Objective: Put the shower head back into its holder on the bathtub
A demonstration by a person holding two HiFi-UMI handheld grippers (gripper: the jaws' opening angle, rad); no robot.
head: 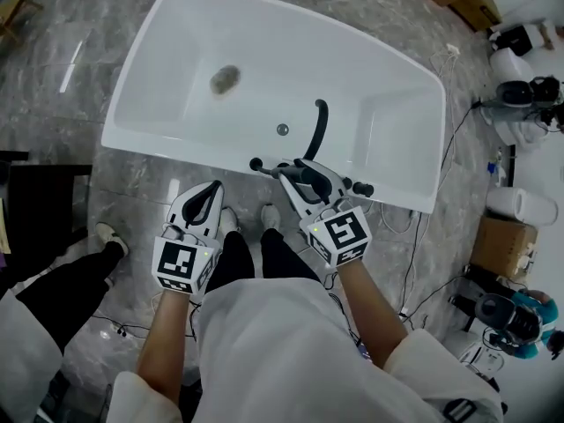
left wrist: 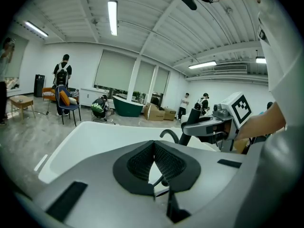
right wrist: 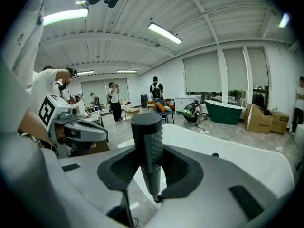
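A white bathtub [head: 141,135] lies below me, with a curved black spout [head: 317,126] and black tap fittings [head: 361,188] on its near rim. My right gripper [head: 289,171] is shut on the dark stick-shaped shower head [right wrist: 147,151], which stands upright between the pads [right wrist: 176,167]. In the head view the shower head [head: 304,174] hangs just over the near rim beside the fittings, and its hose [right wrist: 126,208] drops away below. My left gripper [head: 215,186] is short of the rim to the left, tips together on nothing [left wrist: 153,144]. Which fitting is the holder I cannot tell.
A second person's leg and shoe [head: 106,236] are on the marble floor at left. Cables [head: 423,236], a cardboard box [head: 504,245] and white equipment [head: 515,86] crowd the right side. Several people, chairs and a green tub [right wrist: 236,109] are farther off in the room.
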